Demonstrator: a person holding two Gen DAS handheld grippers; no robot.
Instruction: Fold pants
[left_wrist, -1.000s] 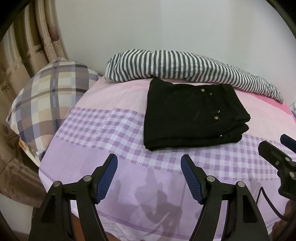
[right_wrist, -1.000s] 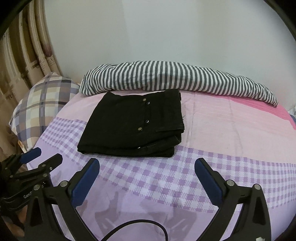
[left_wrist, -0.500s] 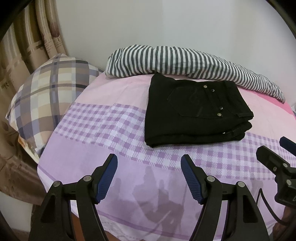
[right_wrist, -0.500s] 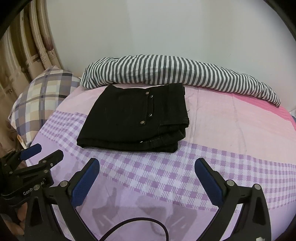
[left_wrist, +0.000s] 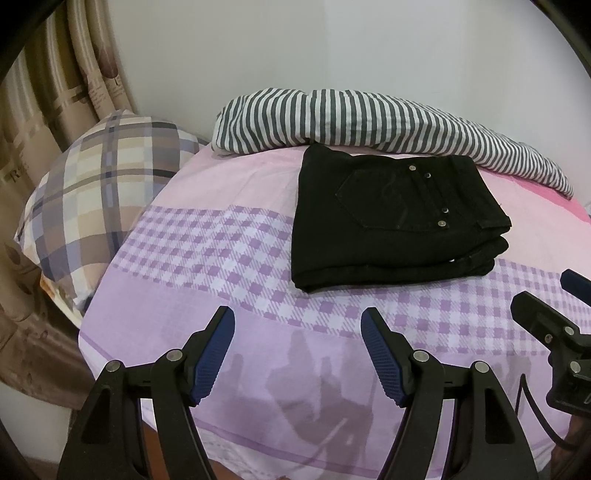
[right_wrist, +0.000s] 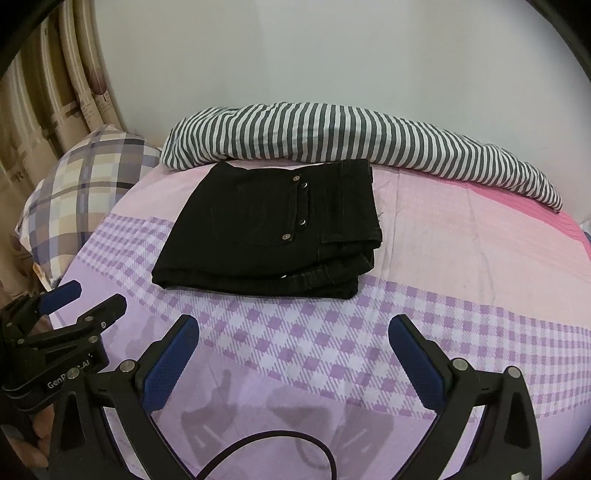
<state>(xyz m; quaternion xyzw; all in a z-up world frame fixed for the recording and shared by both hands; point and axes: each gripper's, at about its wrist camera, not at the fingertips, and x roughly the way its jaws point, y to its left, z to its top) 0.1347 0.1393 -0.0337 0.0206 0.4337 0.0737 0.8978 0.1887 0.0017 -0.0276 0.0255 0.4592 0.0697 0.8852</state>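
Note:
Black pants (left_wrist: 391, 218) lie folded in a flat stack on the pink and purple checked bedsheet (left_wrist: 229, 266), a back pocket with metal studs facing up; they also show in the right wrist view (right_wrist: 273, 229). My left gripper (left_wrist: 297, 323) is open and empty, held above the near part of the bed, short of the pants. My right gripper (right_wrist: 293, 326) is open and empty, also short of the pants. Each gripper appears at the edge of the other's view, the right one (left_wrist: 554, 306) and the left one (right_wrist: 85, 299).
A striped grey and white blanket (left_wrist: 369, 122) lies rolled along the wall behind the pants. A plaid pillow (left_wrist: 96, 192) sits at the left bed edge by the curtains (left_wrist: 48, 92). A black cable (right_wrist: 280, 443) loops below the right gripper.
Both grippers have tilted slightly, so the pants and bed sit a little lower in both views. The pants have not moved and both grippers stay open.

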